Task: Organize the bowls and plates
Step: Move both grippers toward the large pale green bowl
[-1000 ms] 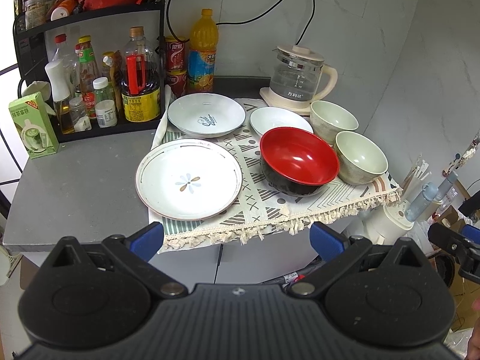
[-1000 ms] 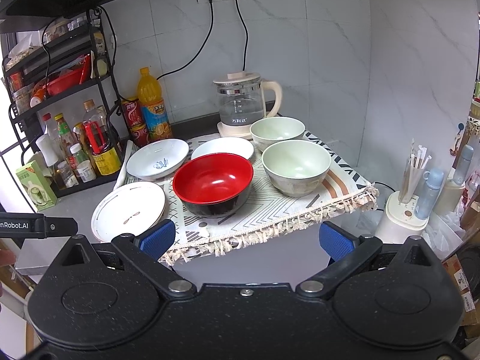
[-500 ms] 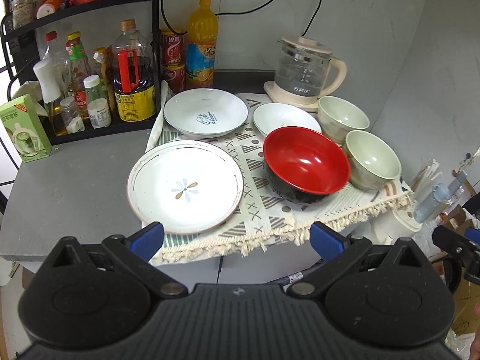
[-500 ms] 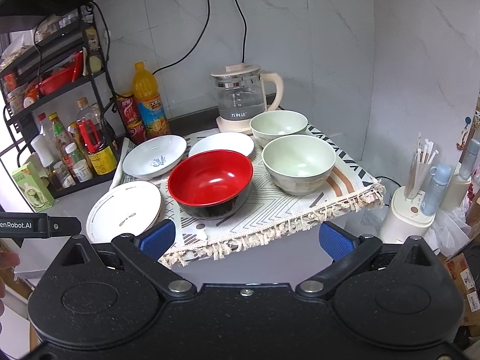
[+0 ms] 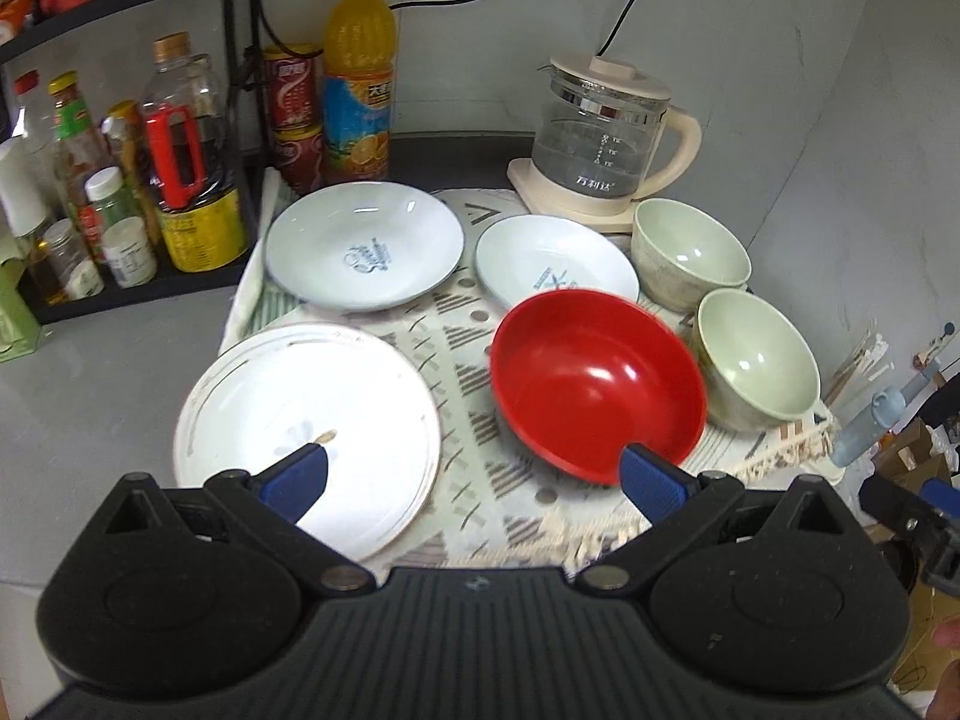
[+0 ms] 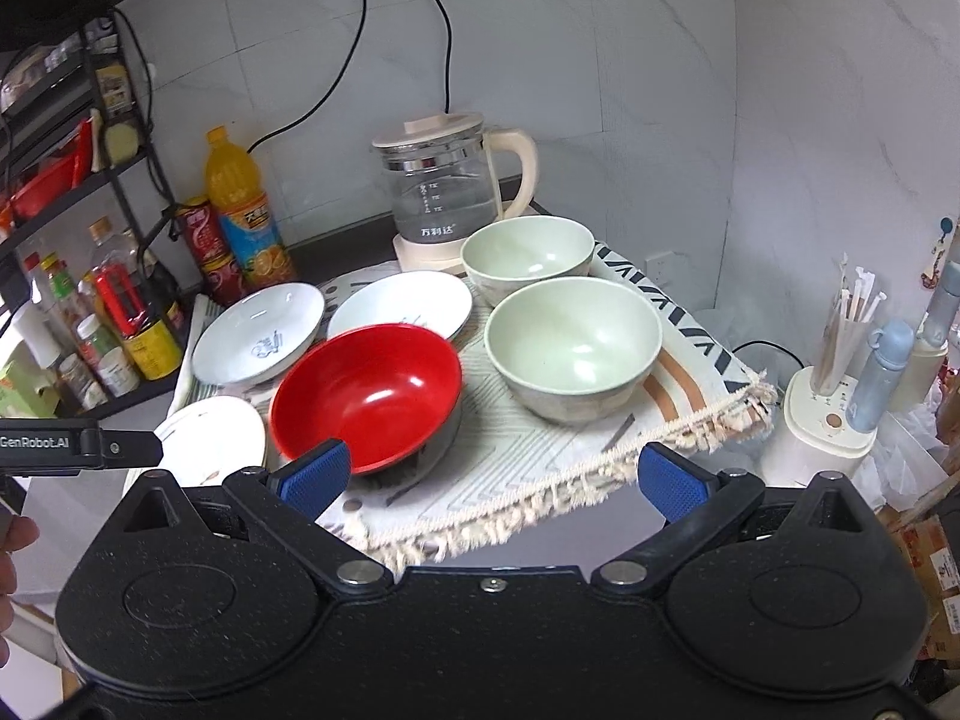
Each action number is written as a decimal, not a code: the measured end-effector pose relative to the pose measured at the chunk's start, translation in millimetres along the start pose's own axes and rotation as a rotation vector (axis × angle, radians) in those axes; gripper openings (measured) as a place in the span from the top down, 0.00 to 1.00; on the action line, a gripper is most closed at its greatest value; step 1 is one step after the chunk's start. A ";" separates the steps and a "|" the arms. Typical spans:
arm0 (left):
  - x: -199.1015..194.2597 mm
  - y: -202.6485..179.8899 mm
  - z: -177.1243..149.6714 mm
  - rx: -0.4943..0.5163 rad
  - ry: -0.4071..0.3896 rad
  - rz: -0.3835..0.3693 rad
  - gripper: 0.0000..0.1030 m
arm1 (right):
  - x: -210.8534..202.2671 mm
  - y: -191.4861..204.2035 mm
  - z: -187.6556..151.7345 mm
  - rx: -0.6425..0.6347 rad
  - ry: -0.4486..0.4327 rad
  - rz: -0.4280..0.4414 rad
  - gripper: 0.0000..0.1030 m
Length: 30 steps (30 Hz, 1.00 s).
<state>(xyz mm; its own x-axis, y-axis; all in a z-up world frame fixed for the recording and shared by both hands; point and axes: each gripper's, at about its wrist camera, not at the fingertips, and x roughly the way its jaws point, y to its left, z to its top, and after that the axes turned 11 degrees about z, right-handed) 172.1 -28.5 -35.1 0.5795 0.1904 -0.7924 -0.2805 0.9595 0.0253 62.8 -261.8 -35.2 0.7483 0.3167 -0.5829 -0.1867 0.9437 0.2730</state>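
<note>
Left gripper: blue-padded fingers spread wide, nothing between them; hovers over the near edge of the cloth, left finger over the flat plate, right finger at the red bowl's near rim.
Right gripper: fingers wide apart, holding nothing; sits at the fringed front edge of the cloth, left finger in front of the red bowl.
Cloth: patterned white table runner with a fringe, carries all the dishes.
Flat plate: large white plate with a thin brown rim line, front left of the cloth.
Red bowl: glossy red bowl with a black outside, front centre, just beside the flat plate.
Deep plates: two white dishes with blue marks, larger back left, smaller behind the red bowl, partly hidden by it.
Green bowls: two pale green bowls, near and far, on the right side, one behind the other.
Kettle: glass kettle with a cream handle and base, behind the bowls.
Bottles: orange juice bottle and sauce bottles on a black rack, at left.
</note>
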 end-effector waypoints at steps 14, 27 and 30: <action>55.4 -44.8 61.6 0.079 0.046 -0.029 0.01 | 61.7 -34.5 50.1 0.059 0.035 -0.008 0.00; 105.5 -98.7 108.8 0.182 0.068 -0.113 0.01 | 104.8 -67.8 78.1 0.125 0.076 -0.086 0.00; 114.1 -111.3 114.8 0.210 0.066 -0.122 0.01 | 113.2 -75.1 82.5 0.138 0.081 -0.117 0.03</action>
<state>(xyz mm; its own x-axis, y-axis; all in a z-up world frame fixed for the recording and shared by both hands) 357.4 -89.7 -58.4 0.5465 0.0634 -0.8351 -0.0428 0.9979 0.0478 214.0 -304.7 -58.6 0.7054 0.2172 -0.6748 -0.0084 0.9544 0.2984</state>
